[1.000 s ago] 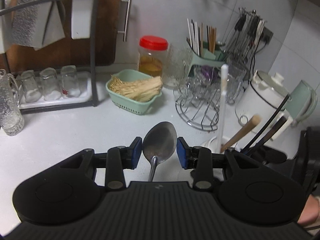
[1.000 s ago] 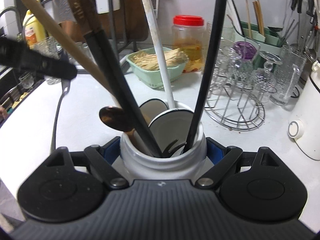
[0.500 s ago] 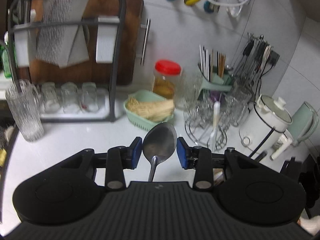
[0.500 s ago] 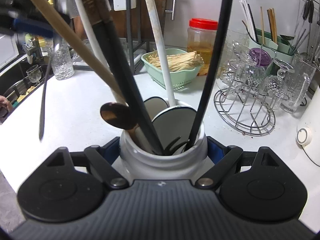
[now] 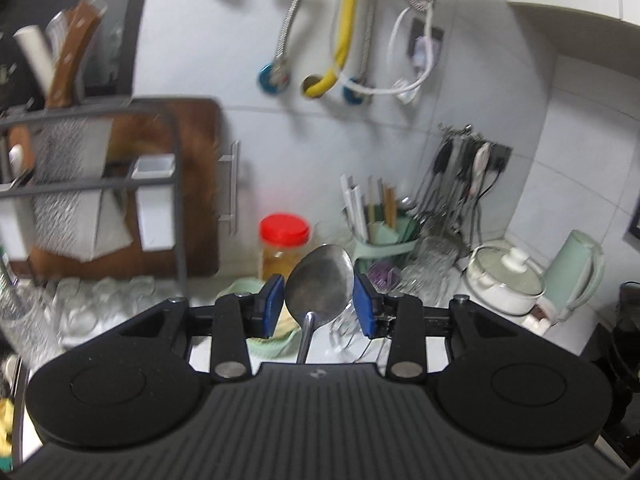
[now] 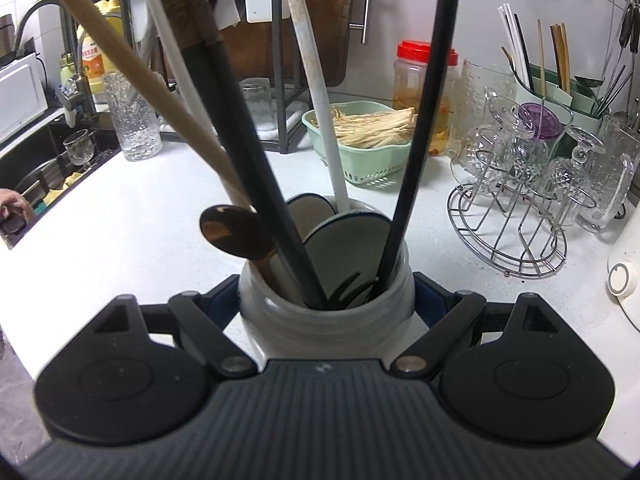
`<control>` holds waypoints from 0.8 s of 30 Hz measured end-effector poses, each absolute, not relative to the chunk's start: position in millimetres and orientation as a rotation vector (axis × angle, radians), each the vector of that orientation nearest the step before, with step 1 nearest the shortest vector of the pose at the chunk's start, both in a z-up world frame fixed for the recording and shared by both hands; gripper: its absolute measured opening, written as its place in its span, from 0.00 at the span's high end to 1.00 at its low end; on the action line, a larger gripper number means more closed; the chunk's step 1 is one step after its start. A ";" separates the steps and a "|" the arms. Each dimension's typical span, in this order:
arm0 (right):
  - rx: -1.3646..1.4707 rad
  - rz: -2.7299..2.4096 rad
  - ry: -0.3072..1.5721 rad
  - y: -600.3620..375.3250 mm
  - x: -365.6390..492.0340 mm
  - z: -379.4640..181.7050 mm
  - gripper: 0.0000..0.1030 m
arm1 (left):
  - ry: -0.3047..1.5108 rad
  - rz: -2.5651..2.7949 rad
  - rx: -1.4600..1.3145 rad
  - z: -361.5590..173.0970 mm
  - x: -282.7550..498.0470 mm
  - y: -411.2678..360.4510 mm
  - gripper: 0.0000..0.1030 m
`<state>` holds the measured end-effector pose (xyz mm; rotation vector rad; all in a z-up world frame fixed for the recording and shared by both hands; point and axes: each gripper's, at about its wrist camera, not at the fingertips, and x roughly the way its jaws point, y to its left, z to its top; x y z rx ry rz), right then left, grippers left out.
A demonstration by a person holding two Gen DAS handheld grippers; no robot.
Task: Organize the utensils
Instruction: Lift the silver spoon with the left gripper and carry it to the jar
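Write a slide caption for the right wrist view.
Right tool clamps a white ceramic utensil crock crowded with long-handled utensils on the white countertop.

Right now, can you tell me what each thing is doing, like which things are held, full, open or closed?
Left gripper: shut on the metal spoon.
Metal spoon: held up, bowl on top.
Right gripper: clamped around the white utensil crock.
White utensil crock: upright, full of long-handled utensils.
Red-lidded jar: lid on, standing upright.
Green basket: filled with pale dry strands.
Wire glass rack: loaded with clear glasses.
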<state>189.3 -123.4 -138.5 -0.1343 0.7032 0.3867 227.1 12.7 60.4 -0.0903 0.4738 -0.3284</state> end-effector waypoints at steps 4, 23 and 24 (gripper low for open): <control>-0.139 0.395 0.703 -122.8 190.0 -138.6 0.12 | 0.447 -0.377 -0.079 74.1 234.0 0.3 0.58; -0.162 0.447 0.718 -122.2 197.0 -137.5 0.12 | 0.654 -0.426 -0.266 22.4 275.7 -19.1 0.58; -0.165 0.451 0.718 -122.3 197.2 -137.5 0.12 | 0.660 -0.427 -0.273 19.7 276.0 -19.5 0.58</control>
